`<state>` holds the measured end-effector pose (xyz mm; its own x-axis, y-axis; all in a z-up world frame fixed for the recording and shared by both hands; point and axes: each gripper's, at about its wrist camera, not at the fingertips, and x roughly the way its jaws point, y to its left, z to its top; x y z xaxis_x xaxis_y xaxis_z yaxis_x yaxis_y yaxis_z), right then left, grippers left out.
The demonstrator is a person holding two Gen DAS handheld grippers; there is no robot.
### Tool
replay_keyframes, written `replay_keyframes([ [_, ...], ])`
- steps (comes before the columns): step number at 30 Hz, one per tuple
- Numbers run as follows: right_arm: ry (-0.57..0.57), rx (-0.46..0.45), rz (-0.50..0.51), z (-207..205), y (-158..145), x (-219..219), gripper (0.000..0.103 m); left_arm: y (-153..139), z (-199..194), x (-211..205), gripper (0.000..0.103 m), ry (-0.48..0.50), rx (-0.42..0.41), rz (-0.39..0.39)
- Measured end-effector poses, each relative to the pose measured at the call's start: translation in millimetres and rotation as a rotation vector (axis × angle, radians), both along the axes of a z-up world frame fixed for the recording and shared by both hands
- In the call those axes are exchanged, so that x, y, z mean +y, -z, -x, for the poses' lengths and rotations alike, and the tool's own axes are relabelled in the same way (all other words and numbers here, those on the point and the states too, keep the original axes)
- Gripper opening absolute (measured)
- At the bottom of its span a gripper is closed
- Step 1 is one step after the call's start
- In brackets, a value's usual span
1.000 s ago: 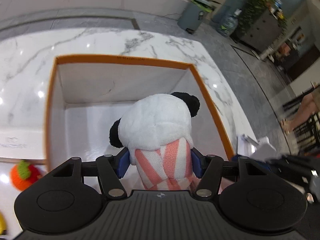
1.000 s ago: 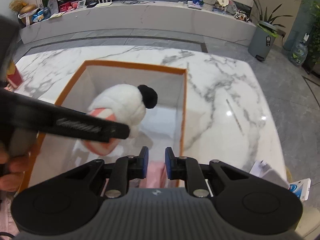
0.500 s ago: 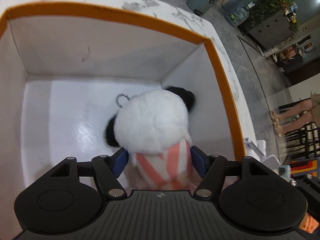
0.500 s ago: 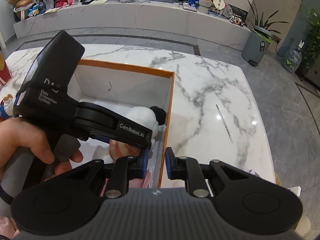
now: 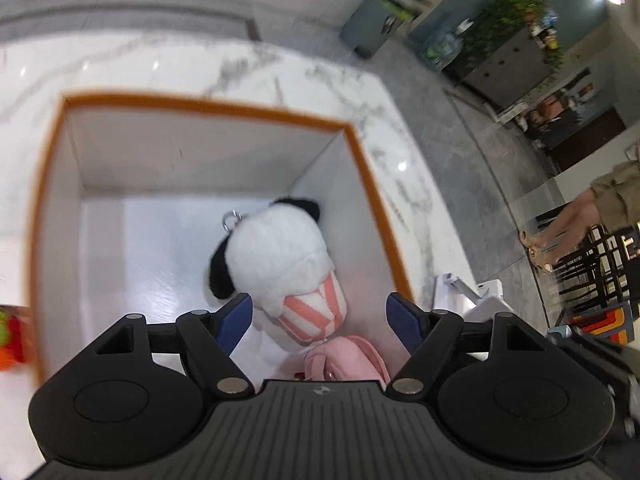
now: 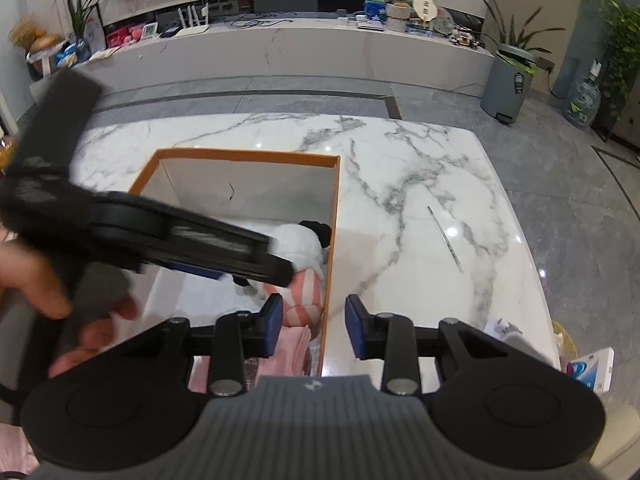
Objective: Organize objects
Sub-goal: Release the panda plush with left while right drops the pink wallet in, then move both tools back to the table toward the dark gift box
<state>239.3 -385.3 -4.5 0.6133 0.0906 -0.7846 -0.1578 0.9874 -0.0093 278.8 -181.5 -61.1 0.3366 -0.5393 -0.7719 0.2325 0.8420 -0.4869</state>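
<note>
Left tool (image 5: pixel 320 316) is over the orange-rimmed box (image 5: pixel 224 106), pads spread wide, jaws just been opening, gripping nothing. Panda plush (image 5: pixel 276 256) lies loose on the box floor just ahead of & below the tips, between the two blue pads but touching neither. Head w/ black ears points away from the tool, pink/white striped body nearest it. Small metal ring (image 5: pixel 231 219) sits at the head end, ahead-left of the tool. Pink soft item (image 5: pixel 346 360) lies right under the tool, touching the plush's striped end, near the box's right wall.

Right tool (image 6: pixel 314 326) is part open, jaws also just been opening, nothing clamped. It straddles the box's right wall: left pad inside the box, right pad out over the marble tabletop (image 6: pixel 420 200); wall edge runs through the gap, can't tell if either pad touches it. From this view the left tool crosses ahead-left, blurred, w/ a hand (image 6: pixel 48 292) round its grip; plush partly hidden behind it.

Thin pen-like stick (image 6: pixel 444 238) lies on the tabletop ahead-right of the right tool, well apart from the box. Orange/green toy (image 5: pixel 10 336) sits outside the box, left of the left tool.
</note>
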Motion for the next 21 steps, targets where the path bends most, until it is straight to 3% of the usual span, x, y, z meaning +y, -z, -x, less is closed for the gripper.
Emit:
replay_keyframes([
  [3,0.06,-0.034,-0.075,13,-11,-4,0.043,-20,13,12,0.083,0.018,-0.07,-0.024],
  [8,0.07,-0.047,-0.143,35,-20,3,0.043,-49,34,37,0.074,0.059,-0.132,-0.09],
  [14,-0.003,-0.061,-0.128,54,-27,32,0.043,-78,60,83,0.074,0.018,-0.179,-0.09],
  [21,-0.106,-0.099,-0.196,73,-27,75,0.043,-86,97,138,0.074,-0.014,-0.205,-0.143],
])
